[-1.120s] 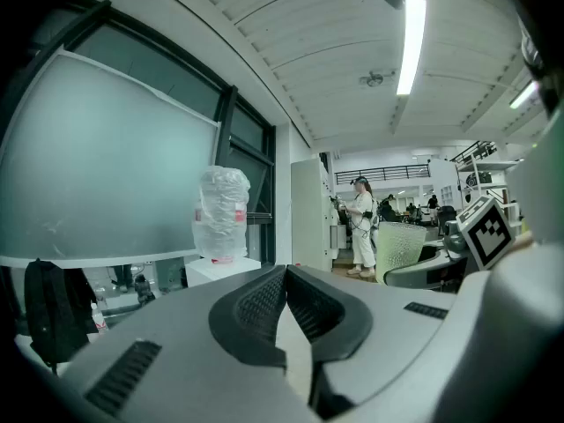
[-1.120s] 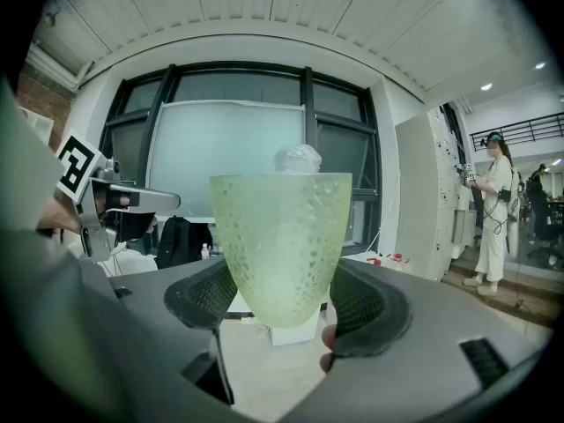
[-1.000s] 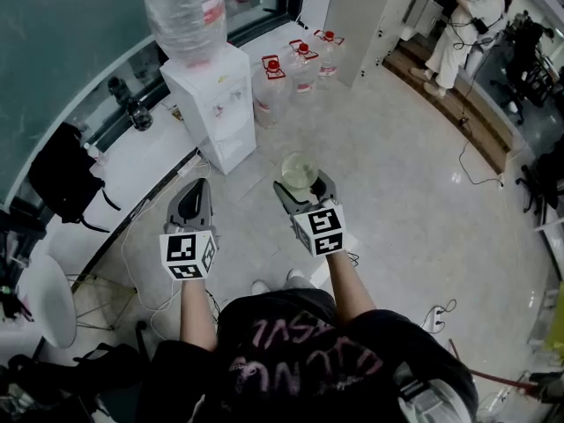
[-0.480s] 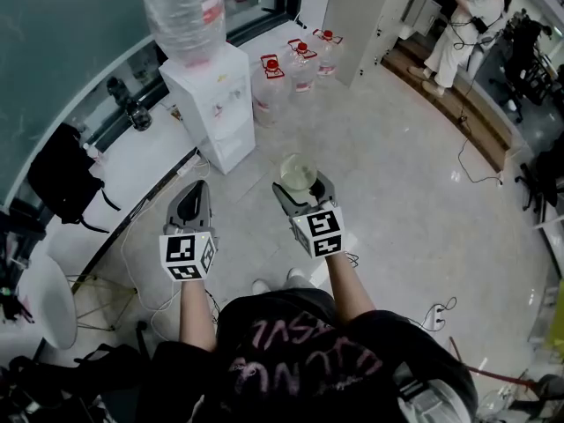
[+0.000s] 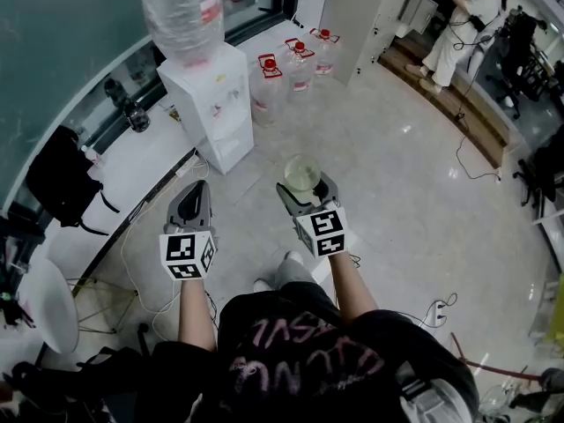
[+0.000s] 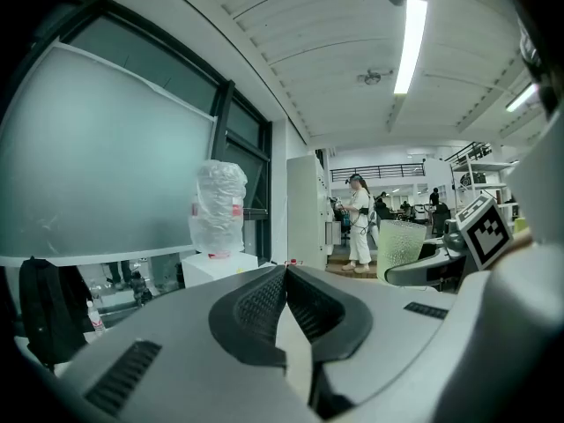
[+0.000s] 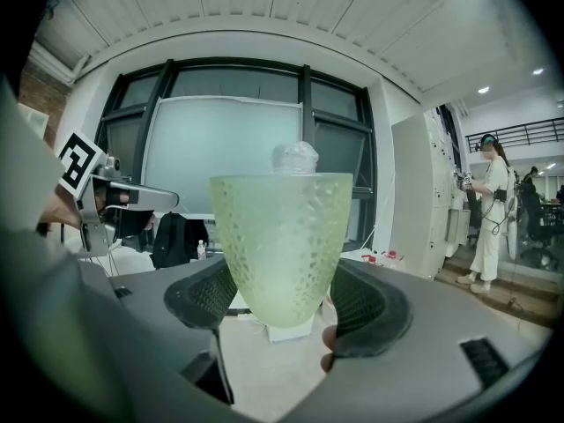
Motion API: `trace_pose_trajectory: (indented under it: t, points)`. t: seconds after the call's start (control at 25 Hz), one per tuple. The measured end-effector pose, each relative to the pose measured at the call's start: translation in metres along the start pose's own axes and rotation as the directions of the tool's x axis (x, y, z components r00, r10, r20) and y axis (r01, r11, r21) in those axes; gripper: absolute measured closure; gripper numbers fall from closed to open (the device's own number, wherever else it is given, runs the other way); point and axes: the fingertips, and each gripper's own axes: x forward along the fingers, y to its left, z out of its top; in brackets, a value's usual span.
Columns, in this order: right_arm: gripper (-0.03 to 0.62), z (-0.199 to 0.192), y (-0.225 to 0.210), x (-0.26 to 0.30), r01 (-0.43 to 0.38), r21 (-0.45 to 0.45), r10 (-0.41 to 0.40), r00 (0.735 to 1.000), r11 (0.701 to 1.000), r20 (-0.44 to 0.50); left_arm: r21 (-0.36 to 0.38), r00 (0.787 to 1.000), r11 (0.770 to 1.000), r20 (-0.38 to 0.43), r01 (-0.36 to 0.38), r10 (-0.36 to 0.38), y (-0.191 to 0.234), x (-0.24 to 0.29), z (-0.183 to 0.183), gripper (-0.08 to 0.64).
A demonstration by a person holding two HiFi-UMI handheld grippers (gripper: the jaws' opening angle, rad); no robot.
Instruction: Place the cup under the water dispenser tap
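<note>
- Pale floor tiles (image 5: pixel 397 174) show the one real change: a shoe (image 5: pixel 289 258) has stepped forward beneath the person, and the water dispenser (image 5: pixel 211 95) sits slightly differently in the head view. Both hands are carried just as they were a second ago.
- I read this as the walk-up under way. The cup is already in hand but well apart from the dispenser's front, where the taps are too small to make out.
- Far left, a black bag (image 5: pixel 57 179) leans on a white ledge (image 5: pixel 132 161) below the dark window.
- The dispenser stands on the floor against that ledge, with an upturned bottle (image 5: pixel 181 11) on top.
- The left tongs (image 5: pixel 196 185) are closed tip to tip and hold nothing.
- The right tongs (image 5: pixel 304 188) stand wide, with their pads pressed on the lower wall of the pale green dimpled cup (image 5: pixel 301 171), which is upright.
- Spare jugs (image 5: pixel 295 60) stand just right of the dispenser.
- Far right, another person (image 5: pixel 467 16) stands by a raised step.
</note>
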Motion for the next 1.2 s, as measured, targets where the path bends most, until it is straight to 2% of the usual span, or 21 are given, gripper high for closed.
trace_pose_trajectory:
  t: [0.44, 0.8, 1.2]
  points:
    - [0.253, 0.003, -0.031, 0.046, -0.003, 0.006, 0.003, 1.0, 1.0, -0.001, -0.001, 1.0, 1.0, -0.031, 0.004, -0.004, 0.011, 0.05, -0.006, 0.545]
    - [0.253, 0.001, -0.085, 0.128, -0.051, 0.004, 0.051, 0.998, 0.999, -0.028, -0.026, 0.995, 0.999, -0.092, -0.027, 0.024, 0.025, 0.137, -0.022, 0.545]
    - [0.253, 0.005, -0.159, 0.23, -0.14, 0.0, 0.14, 0.988, 0.99, -0.062, -0.057, 0.982, 0.992, -0.161, -0.113, 0.103, 0.044, 0.245, -0.029, 0.545]
